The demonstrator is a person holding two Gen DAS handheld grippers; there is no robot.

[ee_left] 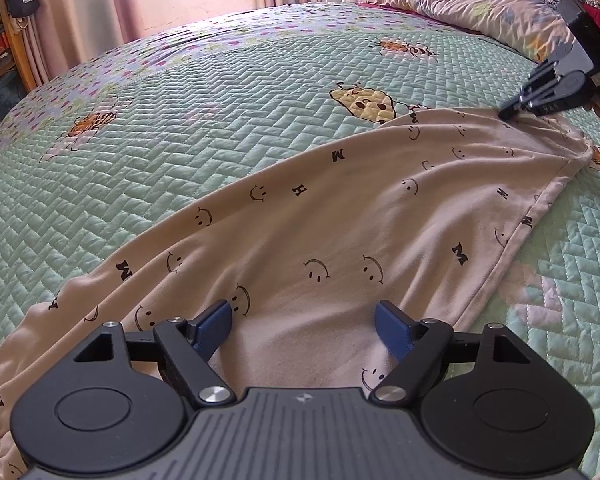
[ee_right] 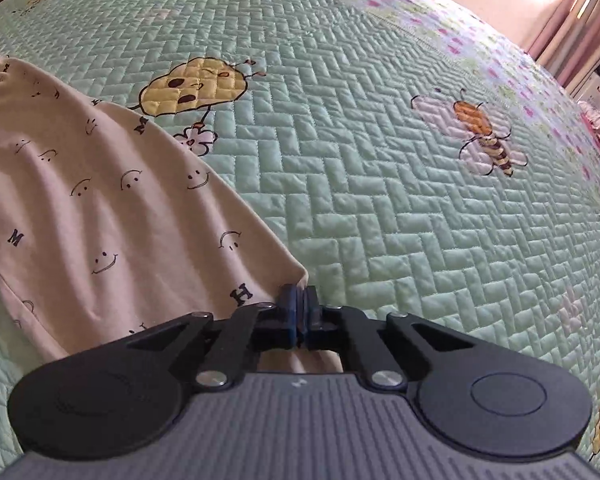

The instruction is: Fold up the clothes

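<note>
Garment: cream cotton piece printed with smiley faces and letters (ee_left: 340, 216), spread on the mint quilted bedspread (ee_left: 180, 120) between my two claws. My right claw (ee_right: 300, 312) is pinched tight on its corner hem. My left claw (ee_left: 304, 320) hangs agape right over the elastic-waist end, pads clear of cloth. Best move, I reckon: drop the left lower, bite both layers near the edge, then lift both ends evenly to keep the fold square.
</note>
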